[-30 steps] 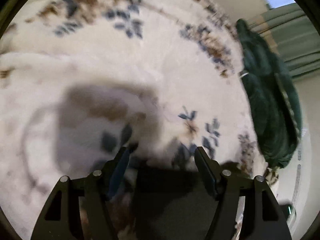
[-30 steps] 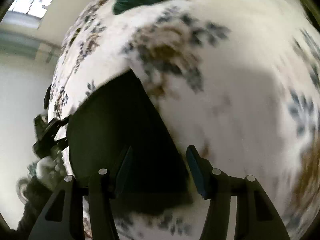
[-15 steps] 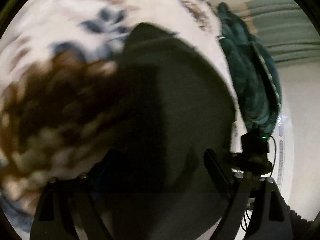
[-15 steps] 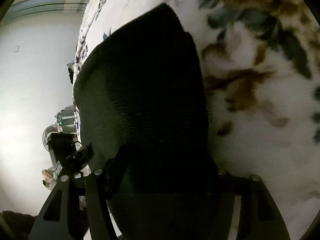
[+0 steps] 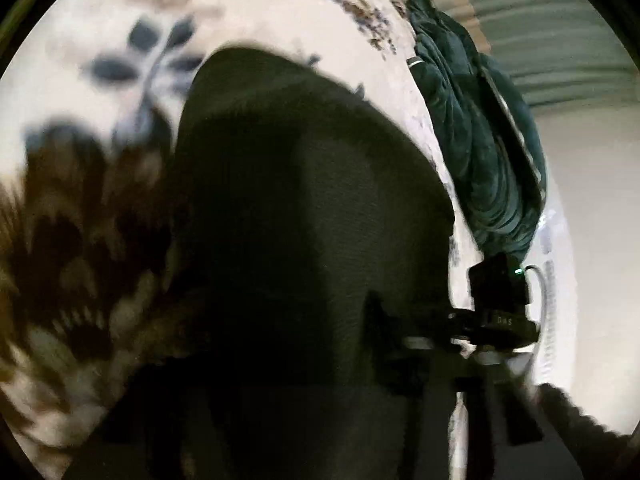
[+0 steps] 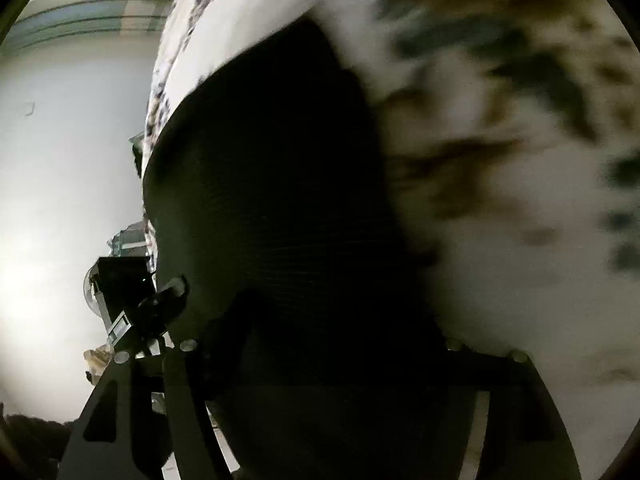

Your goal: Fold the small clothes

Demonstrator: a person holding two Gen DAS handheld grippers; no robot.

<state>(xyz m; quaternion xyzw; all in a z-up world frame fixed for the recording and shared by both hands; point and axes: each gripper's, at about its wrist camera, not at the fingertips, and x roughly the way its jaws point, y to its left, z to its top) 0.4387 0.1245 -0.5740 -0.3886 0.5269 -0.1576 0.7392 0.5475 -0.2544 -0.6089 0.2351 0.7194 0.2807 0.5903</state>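
Fingers of left gripper (image 5: pixel 280 360) lost in shadow under dark cloth (image 5: pixel 312 208); open or clamped, can't tell. Cloth piled over and ahead of both fingers, filling middle of left view, lying on flowered white blanket (image 5: pixel 100 32). Blanket pattern, blue and brown, blurred to left of fingers. Beyond cloth, ahead and right of fingers: bundled green blanket (image 5: pixel 480 140) w/ curtain (image 5: pixel 560 56) behind. Right gripper's body showing just right of fingers, at cloth's edge.

Right gripper (image 6: pixel 320 344): fingers also buried beneath same cloth (image 6: pixel 272 168), only frame and screw heads showing at bottom; grip state can't tell. Cloth draped across both fingers and stretching ahead. Blanket (image 6: pixel 500 140) to right of fingers, blurred. Left gripper's black body just left of fingers, touching cloth's edge, pale wall (image 6: pixel 60 180) behind.
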